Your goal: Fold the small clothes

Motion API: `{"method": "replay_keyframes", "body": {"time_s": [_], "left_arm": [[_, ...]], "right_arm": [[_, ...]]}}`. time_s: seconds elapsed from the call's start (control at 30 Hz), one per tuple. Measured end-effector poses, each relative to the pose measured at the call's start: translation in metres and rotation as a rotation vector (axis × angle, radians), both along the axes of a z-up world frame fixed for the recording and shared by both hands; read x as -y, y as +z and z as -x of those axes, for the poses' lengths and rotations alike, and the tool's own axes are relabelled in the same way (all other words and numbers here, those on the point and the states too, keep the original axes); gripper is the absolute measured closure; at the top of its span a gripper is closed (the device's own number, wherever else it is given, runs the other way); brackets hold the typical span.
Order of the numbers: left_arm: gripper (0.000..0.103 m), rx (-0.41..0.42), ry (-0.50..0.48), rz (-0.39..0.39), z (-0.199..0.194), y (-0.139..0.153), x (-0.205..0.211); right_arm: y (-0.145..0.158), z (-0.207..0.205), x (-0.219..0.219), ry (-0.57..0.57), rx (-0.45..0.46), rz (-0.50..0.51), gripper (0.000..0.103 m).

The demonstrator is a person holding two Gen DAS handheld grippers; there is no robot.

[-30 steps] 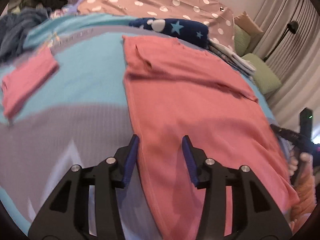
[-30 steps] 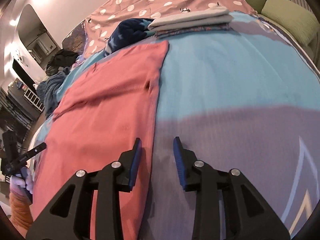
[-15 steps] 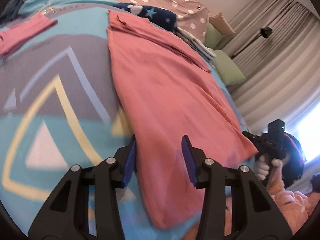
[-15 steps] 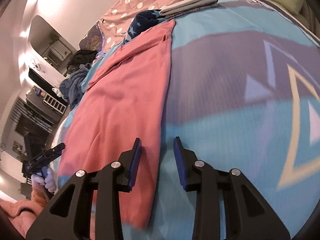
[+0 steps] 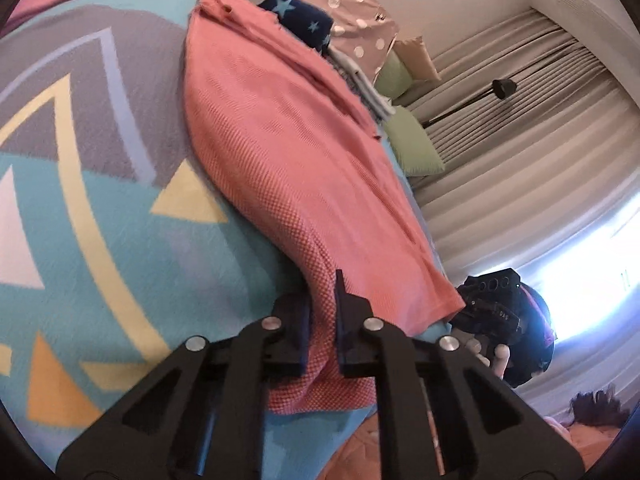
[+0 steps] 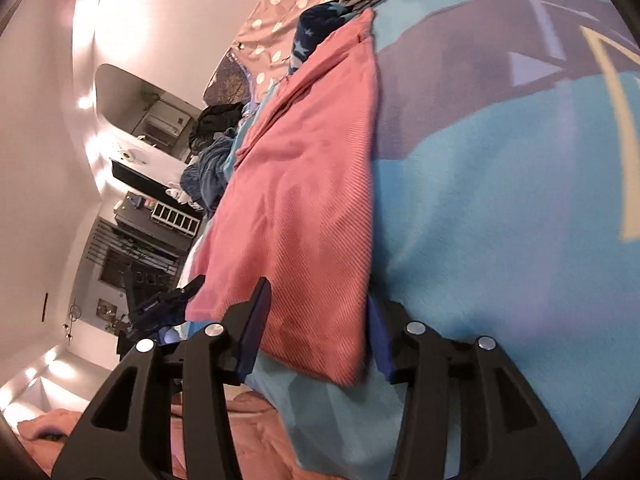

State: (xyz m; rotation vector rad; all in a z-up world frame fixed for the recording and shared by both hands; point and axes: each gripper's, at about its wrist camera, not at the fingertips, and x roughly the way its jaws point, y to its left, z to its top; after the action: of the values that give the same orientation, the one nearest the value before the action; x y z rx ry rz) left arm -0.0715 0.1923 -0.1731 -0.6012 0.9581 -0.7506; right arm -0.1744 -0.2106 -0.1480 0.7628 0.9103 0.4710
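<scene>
A long pink knit garment point(image 5: 288, 152) lies flat along the bed, seen in both views point(image 6: 304, 184). My left gripper point(image 5: 322, 312) is shut on its near left corner at the bed's front edge. My right gripper point(image 6: 316, 320) is open, its fingers straddling the near right corner of the garment, which lies between the blue pads without being pinched. The right gripper shows in the left wrist view point(image 5: 492, 312), and the left gripper in the right wrist view point(image 6: 164, 304).
The bedspread point(image 5: 88, 208) is turquoise with grey and yellow shapes. A navy star-print item point(image 5: 296, 16), folded grey clothes point(image 5: 360, 84), a polka-dot pillow point(image 5: 348, 0) and green pillows point(image 5: 412, 144) sit at the far end. Dark clothes point(image 6: 212, 140) pile far left.
Both grippers moved back to the garment's near corners at the bed's edge. The left gripper closed on its corner. The right gripper opened wider around its corner.
</scene>
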Motion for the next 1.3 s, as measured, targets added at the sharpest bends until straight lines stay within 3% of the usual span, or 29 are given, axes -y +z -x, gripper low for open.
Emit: {"method": "replay_keyframes", "body": {"time_s": [0.03,0.07,0.2,0.27,0.37,0.5,0.6,0.7,0.77,0.93,1.0,1.03,1.1,1.2,1.3], "left_arm": [[0.094,0.025,0.012,-0.007,0.002,0.006,-0.001],[0.095,0.054,0.027,-0.004,0.006,0.013,-0.003],[0.095,0.180,0.117,0.031,0.023,0.055,-0.033],[0.095,0.204,0.123,0.019,0.026,0.064,-0.040],[0.095,0.174,0.111,-0.008,0.026,0.059,-0.036],[0.092,0.082,0.121,-0.052,0.029,0.031,-0.033],[0.085,0.018,0.142,-0.078,0.031,0.015,-0.036],[0.076,-0.010,0.131,-0.093,0.034,0.008,-0.040],[0.069,-0.010,0.110,-0.097,0.036,0.009,-0.039],[0.063,-0.012,0.084,-0.097,0.035,0.006,-0.036],[0.069,-0.009,0.074,-0.064,0.033,0.005,-0.033],[0.098,-0.012,0.069,-0.044,0.031,0.005,-0.031],[0.098,0.012,0.088,-0.005,0.033,0.014,-0.031],[0.099,0.144,0.134,0.053,0.041,0.055,-0.042],[0.099,0.251,0.157,0.065,0.050,0.095,-0.044]], "right_arm": [[0.000,-0.001,0.002,-0.009,-0.022,-0.020,0.098],[0.002,0.001,0.006,-0.025,-0.023,-0.056,0.100],[0.046,0.014,0.040,-0.114,0.157,-0.189,0.101],[0.067,0.013,0.043,-0.110,0.210,-0.134,0.101],[0.069,0.008,0.032,-0.086,0.156,-0.038,0.101],[0.047,0.016,0.028,-0.081,0.073,-0.030,0.101],[0.028,0.021,0.036,-0.099,0.020,-0.048,0.100],[0.015,0.021,0.037,-0.105,-0.026,-0.040,0.094],[0.010,0.020,0.035,-0.101,-0.048,-0.020,0.075],[0.006,0.009,0.022,-0.033,-0.038,-0.030,0.071],[0.003,0.005,0.017,-0.019,-0.040,-0.044,0.080],[0.003,-0.001,0.015,-0.021,-0.053,-0.064,0.098],[0.013,-0.002,0.020,-0.049,-0.017,-0.129,0.098],[0.053,0.005,0.033,-0.072,0.119,-0.191,0.099],[0.090,0.008,0.035,-0.061,0.218,-0.173,0.099]]}}
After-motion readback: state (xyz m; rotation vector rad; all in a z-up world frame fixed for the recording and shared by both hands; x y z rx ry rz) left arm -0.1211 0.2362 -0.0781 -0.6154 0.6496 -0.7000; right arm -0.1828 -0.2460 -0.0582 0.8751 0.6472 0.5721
